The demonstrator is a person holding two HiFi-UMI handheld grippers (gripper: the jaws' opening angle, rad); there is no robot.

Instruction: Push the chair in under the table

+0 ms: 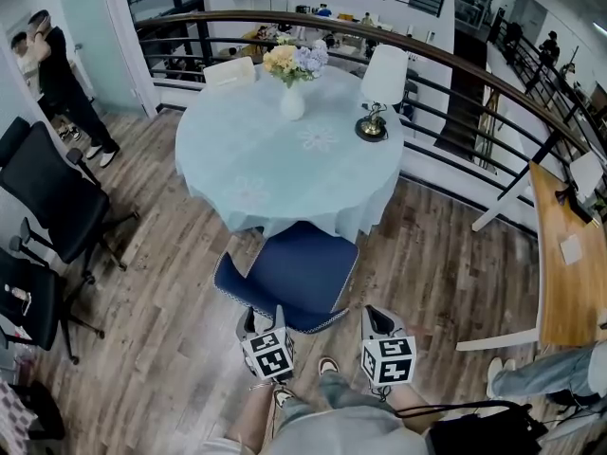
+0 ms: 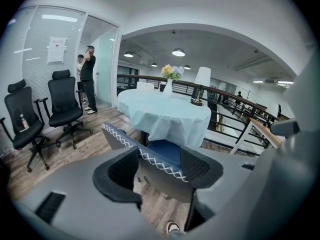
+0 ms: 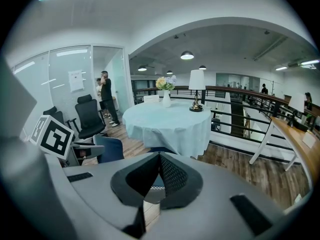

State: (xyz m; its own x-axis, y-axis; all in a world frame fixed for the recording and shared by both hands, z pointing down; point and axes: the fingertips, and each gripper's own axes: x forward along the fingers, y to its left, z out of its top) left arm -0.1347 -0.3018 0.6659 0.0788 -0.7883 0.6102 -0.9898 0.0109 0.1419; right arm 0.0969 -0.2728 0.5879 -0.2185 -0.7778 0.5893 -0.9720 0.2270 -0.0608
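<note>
Nearest the person, the left gripper (image 2: 160,160) stood with its jaws spread wide, and the white-stitched top edge (image 2: 118,138) of the navy blue upholstered chair (image 1: 302,265) ran across the gap between them. The pads did not look pressed onto it, so I judged this a loose straddle meant to stop the backrest slipping sideways in a push. The right gripper (image 3: 159,158) was clenched, its tips meeting on nothing, probably to serve as a blunt pusher on the same backrest. Both pointed down at the chair's back from the side away from the table. The chair's seat lay partly beneath the hanging hem of the round table draped in a pale blue cloth (image 1: 248,164), with its back well outside, so the push looked far from finished. Farther off on the table stood a white vase of flowers (image 1: 292,100) and a white-shaded lamp (image 1: 381,81), both worth sparing a jolt. Beyond them curved the dark-barred railing (image 1: 446,64)
</note>
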